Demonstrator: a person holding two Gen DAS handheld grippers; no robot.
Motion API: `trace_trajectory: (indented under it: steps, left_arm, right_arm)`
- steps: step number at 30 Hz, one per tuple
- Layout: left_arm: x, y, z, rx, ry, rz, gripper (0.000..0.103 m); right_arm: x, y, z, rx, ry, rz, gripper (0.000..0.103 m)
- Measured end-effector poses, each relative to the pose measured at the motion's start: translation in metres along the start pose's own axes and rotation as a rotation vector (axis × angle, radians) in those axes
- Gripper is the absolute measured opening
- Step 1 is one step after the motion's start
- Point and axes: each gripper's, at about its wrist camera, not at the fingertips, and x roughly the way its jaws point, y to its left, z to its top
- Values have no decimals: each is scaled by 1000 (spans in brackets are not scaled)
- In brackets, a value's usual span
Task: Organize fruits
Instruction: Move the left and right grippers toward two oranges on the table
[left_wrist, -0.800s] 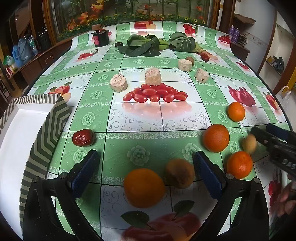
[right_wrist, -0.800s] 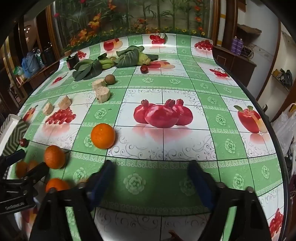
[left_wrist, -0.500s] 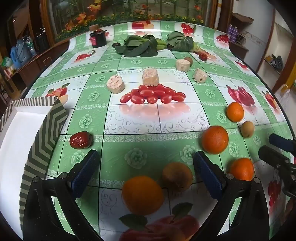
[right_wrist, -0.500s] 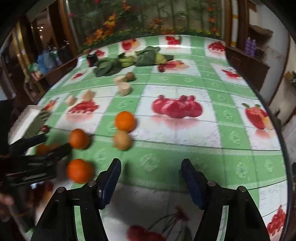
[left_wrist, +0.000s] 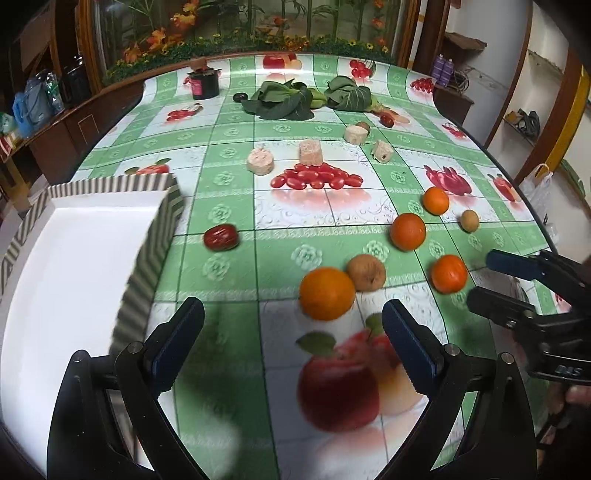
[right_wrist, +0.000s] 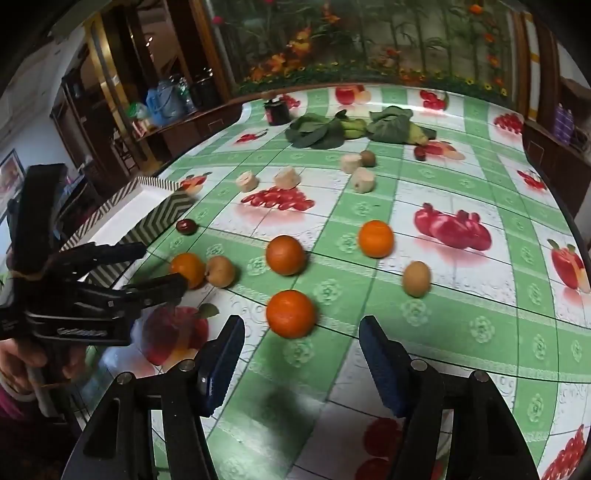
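Fingers of the left gripper (left_wrist: 291, 339) stand wide apart at the bottom of the left wrist view, with nothing between the pads. Just above the gap, slightly right of centre, lies a big orange (left_wrist: 327, 293), and a brown round fruit (left_wrist: 366, 272) touches it on its upper right. Neither fruit is inside the fingers. 3 more oranges sit further right: one (left_wrist: 448, 274) near the right gripper, one (left_wrist: 408, 231) above it, and a small one (left_wrist: 436, 200) higher still. A small tan fruit (left_wrist: 469, 220) lies at the right of these. A dark red fruit (left_wrist: 221, 238) rests alone at centre left, close to the striped wall of the white tray (left_wrist: 155, 236).

In the right wrist view the right gripper (right_wrist: 301, 356) is also wide open and holds nothing. An orange (right_wrist: 291, 314) lies just above its finger gap, a little toward the left finger, not touching the pads. The tan fruit (right_wrist: 416, 278) is up to the right, well apart from the fingers.
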Motion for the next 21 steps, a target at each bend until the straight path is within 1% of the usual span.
trace_trajectory:
  steps: [8,12,21]
  left_arm:
    - [-2,2,-7,-8,3,-6,98]
    - [-2,0,-7,-3,2,-7,98]
    - [0,-3,-5,0,-1,18,98]
  right_arm:
    - [12,20,-1,-48,19,-66,64]
    - [16,17,-1,-42,27,-81,62]
    - [19,12,0,-24,23,-83,62]
